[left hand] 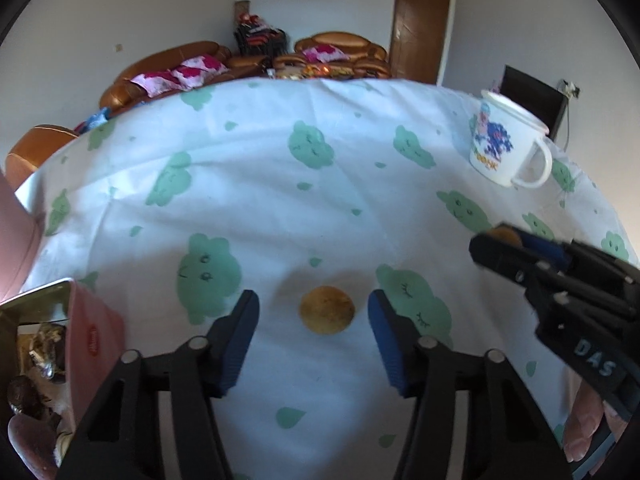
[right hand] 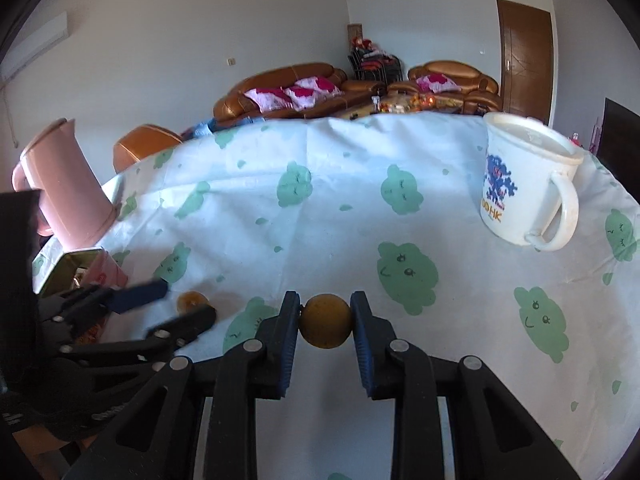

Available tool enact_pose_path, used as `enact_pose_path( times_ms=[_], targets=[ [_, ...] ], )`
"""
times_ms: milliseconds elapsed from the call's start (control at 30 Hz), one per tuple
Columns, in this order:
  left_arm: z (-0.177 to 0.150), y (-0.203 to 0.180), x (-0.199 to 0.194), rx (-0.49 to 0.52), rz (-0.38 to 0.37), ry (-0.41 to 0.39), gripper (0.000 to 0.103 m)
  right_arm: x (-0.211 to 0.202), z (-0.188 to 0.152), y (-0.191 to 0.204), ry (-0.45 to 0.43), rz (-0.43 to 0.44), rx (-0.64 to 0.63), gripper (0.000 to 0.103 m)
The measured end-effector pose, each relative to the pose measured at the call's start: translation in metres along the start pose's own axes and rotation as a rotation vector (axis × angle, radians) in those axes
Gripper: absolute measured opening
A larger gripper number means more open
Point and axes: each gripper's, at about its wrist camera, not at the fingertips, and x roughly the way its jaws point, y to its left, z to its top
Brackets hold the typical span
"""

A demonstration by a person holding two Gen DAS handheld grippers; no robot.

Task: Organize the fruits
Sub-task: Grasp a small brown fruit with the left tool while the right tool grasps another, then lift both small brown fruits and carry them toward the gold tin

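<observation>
We see a table under a pale cloth (right hand: 320, 216) printed with green clouds. Behind the cloth stand a brown leather sofa (right hand: 288, 80) with pink cushions (right hand: 296, 94) and an armchair (right hand: 456, 80). Right of the sofa is a wooden door (right hand: 524, 56). White walls (right hand: 200, 20) catch daylight.

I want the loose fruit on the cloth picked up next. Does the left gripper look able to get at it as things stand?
Probably yes. The left gripper is open with the loose fruit lying between its fingers, nothing between them. The right gripper holds another fruit off to the side.
</observation>
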Motion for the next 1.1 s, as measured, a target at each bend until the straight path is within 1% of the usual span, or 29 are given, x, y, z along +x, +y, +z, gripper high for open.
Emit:
enact_pose_path(
  times_ms=[67,100,133,233,400,467,767,1100],
  targets=[
    [0.001,-0.003,0.003,0.014,-0.012,0.014,0.041,-0.006,0.001,0.000,-0.035,0.012,0.000,0.028],
    [0.001,-0.004,0.006,0.017,-0.024,0.027,0.036,-0.008,0.001,0.000,-0.049,0.016,0.002,0.028],
    [0.001,-0.003,0.006,0.011,-0.027,0.028,0.030,-0.008,0.001,0.000,-0.050,0.018,0.003,0.028],
    [0.001,0.001,0.005,-0.012,-0.054,0.024,0.029,-0.009,0.001,0.002,-0.050,0.022,-0.004,0.028],
    [0.001,0.003,0.001,-0.020,-0.068,0.006,0.029,-0.020,0.000,0.002,-0.107,0.028,-0.007,0.028],
    [0.000,0.003,-0.003,-0.018,-0.070,-0.014,0.029,-0.025,0.000,0.002,-0.140,0.037,-0.005,0.028],
    [-0.001,0.004,-0.024,-0.015,-0.078,-0.122,0.029,-0.038,-0.003,0.009,-0.219,0.025,-0.037,0.028],
    [-0.005,0.003,-0.045,-0.006,-0.047,-0.239,0.029,-0.046,-0.005,0.009,-0.261,0.024,-0.044,0.028]
  ],
)
